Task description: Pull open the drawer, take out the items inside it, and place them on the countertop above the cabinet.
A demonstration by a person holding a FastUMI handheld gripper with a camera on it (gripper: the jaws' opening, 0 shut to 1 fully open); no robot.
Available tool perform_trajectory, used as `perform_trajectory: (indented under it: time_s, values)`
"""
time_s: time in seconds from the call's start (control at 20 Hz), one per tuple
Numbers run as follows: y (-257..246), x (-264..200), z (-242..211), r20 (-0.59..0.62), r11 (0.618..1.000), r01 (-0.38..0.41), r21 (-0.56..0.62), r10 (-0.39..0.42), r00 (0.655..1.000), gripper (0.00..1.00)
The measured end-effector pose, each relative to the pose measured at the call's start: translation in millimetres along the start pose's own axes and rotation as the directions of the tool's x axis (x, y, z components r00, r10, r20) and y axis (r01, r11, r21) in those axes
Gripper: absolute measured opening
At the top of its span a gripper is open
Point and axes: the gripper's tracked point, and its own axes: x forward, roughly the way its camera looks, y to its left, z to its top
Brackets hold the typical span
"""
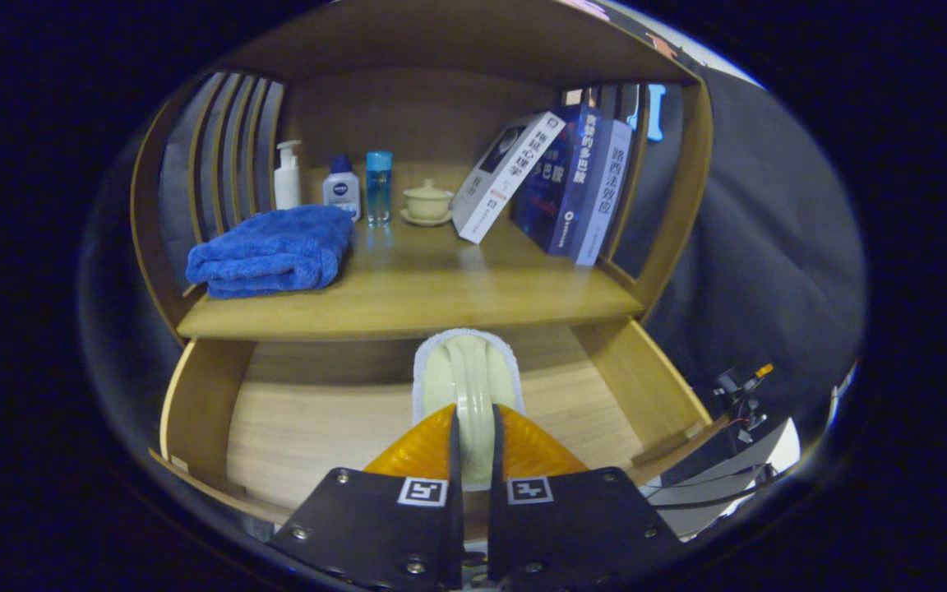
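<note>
1. Gripper view: the drawer [293, 427] stands pulled open; the hand-held gripper [473, 448] has its fingers closed narrow on a pale slipper-like item [465, 374], raised over the drawer floor, below the bench [441, 296].
2. Left: setting it on the bench.
3. The item's rear end hides between the fingers; the drawer's near corners are cut off.

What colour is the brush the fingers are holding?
Pale cream with a white edge, seen in the gripper view; the brush is pinched between the orange fingers.
</note>
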Motion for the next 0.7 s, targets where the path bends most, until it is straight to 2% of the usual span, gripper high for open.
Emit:
perform_trajectory:
  time_s: [0.35,0.6,0.7]
  values:
    - [-12,-29,26,0.057,0.999,0.052,-0.002,-0.052,0.997,0.12]
    - [1,-22,71,0.137,1.000,0.019,0.021,-0.022,0.990,0.12]
    - [14,-10,93,0.172,0.999,-0.024,0.042,0.016,0.985,0.12]
